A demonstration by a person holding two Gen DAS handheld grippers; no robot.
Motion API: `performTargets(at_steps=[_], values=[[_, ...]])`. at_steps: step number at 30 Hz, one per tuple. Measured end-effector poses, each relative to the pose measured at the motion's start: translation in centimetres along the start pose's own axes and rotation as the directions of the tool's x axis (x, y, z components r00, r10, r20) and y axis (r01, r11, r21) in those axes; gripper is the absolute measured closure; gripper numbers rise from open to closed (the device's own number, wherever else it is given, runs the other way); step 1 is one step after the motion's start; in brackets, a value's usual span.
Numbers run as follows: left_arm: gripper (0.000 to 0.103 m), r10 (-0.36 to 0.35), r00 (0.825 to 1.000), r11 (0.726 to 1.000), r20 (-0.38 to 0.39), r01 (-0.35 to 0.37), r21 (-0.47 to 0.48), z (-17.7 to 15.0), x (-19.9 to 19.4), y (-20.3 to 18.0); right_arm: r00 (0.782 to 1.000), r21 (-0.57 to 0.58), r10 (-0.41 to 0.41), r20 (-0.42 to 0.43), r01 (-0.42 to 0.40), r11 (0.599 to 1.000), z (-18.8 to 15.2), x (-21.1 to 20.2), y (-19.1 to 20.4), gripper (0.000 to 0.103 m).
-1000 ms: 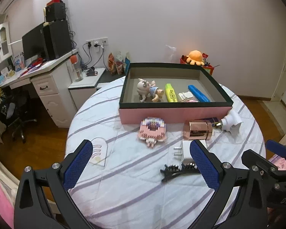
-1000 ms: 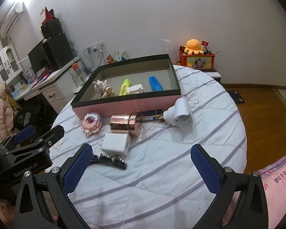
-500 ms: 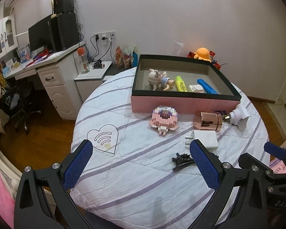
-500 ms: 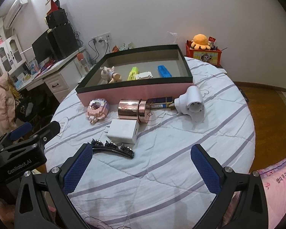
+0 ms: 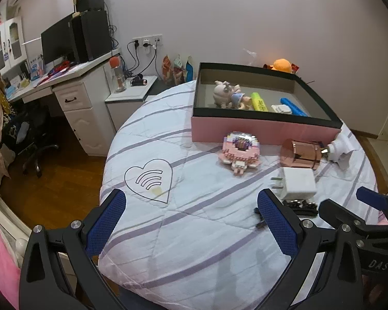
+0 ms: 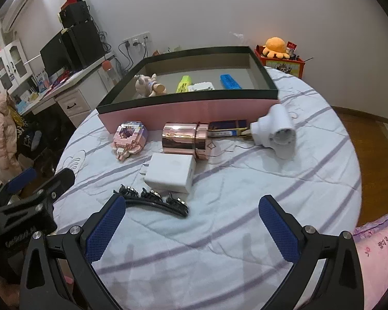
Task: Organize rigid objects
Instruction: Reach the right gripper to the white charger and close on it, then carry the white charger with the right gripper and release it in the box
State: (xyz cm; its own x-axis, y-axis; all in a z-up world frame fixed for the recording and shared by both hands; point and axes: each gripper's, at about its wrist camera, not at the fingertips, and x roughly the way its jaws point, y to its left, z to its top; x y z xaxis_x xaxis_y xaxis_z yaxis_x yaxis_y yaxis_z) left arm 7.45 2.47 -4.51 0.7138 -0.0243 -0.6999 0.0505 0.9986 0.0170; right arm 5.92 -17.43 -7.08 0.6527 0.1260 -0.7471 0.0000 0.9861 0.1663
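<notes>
Both grippers hovered level above the striped round table [image 6: 245,219], the left gripper [image 5: 191,222] and right gripper [image 6: 191,226] spread wide and empty. The white square charger [image 6: 172,171] lay beside the black jewelled hair clip [image 6: 155,201], near the pink black-rimmed box [image 6: 194,103].

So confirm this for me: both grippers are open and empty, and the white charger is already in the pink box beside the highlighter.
Not quite. Both grippers, left and right, are open and empty, but the white charger lies on the bedspread outside the pink box, as the right wrist view shows.
</notes>
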Motion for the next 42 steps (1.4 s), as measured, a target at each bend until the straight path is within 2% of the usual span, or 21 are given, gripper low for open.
performTargets(at_steps=[14,20,21,31,42], values=[[0.0,0.052,0.999,0.998,-0.013,-0.053,-0.023,1.1,4.7,3.8,0.996,-0.014,-0.065,-0.064,0.064,0.998,2.1,5.4,2.4,0.0],[0.0,0.041,0.999,0.999,-0.025,-0.042,-0.028,0.9,5.5,4.2,0.993,-0.013,-0.088,-0.083,0.087,0.996,1.8,6.6,2.6,0.02],[0.0,0.04,0.999,0.999,-0.027,-0.041,-0.027,0.9,5.5,4.2,0.993,-0.018,-0.09,-0.075,0.089,0.996,1.7,6.5,2.6,0.031],[0.0,0.032,0.999,0.999,-0.017,-0.032,-0.011,0.8,4.5,3.3,0.997,-0.029,-0.046,-0.055,0.044,0.999,1.0,4.9,1.9,0.031],[0.0,0.02,1.0,1.0,0.006,-0.02,0.018,1.6,3.3,1.6,0.999,-0.021,-0.038,-0.004,0.038,0.999,2.1,2.6,1.1,0.031]])
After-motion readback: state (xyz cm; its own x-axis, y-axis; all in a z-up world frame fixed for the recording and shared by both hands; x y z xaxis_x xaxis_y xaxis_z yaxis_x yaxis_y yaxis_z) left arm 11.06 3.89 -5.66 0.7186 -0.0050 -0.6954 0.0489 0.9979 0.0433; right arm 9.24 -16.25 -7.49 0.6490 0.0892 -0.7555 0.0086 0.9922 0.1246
